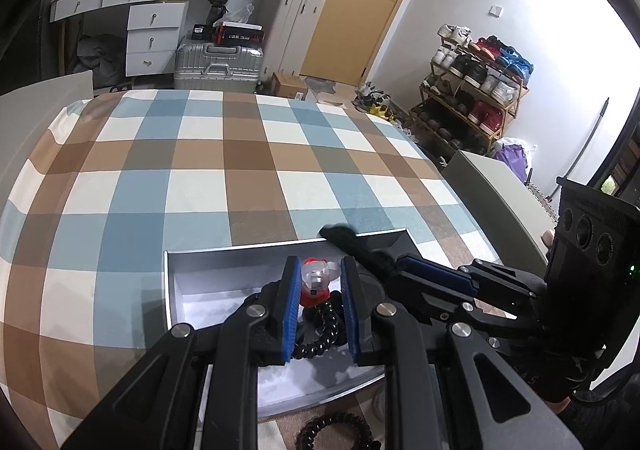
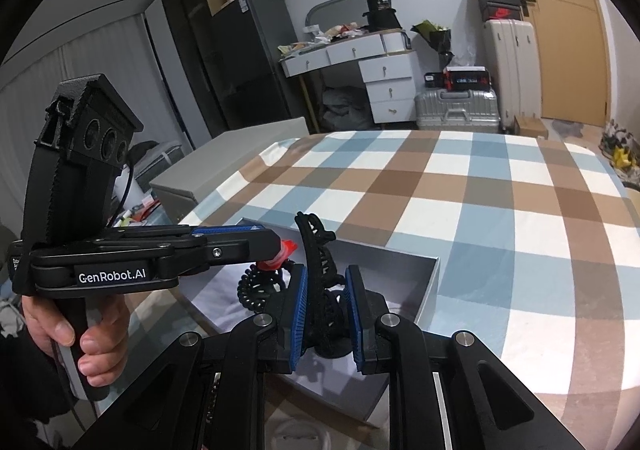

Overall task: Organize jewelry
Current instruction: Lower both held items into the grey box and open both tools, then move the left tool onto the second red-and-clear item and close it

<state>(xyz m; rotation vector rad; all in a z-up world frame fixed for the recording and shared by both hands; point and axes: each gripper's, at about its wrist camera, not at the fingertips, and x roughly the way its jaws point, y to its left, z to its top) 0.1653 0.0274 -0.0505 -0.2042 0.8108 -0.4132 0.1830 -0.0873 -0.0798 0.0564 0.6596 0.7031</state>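
Note:
A grey open box (image 1: 224, 254) with a white lining lies on the checked bedspread; it also shows in the right wrist view (image 2: 430, 282). My left gripper (image 1: 318, 282) is over the box, its blue pads either side of a black coiled hair tie with a red and clear charm (image 1: 314, 284), which hangs between them. In the right wrist view the charm (image 2: 286, 250) sits at the left gripper's tip. My right gripper (image 2: 326, 290) is closed on a black lacy hair clip (image 2: 320, 250) that stands up between its pads, above the box. The clip also shows in the left wrist view (image 1: 348, 238).
Another black coiled tie (image 1: 336, 430) lies in front of the box near the bed's edge. The checked bedspread (image 1: 240, 154) stretches beyond the box. A grey cabinet (image 1: 492, 186) stands beside the bed on the right. Suitcases, a dresser and a shoe rack line the far walls.

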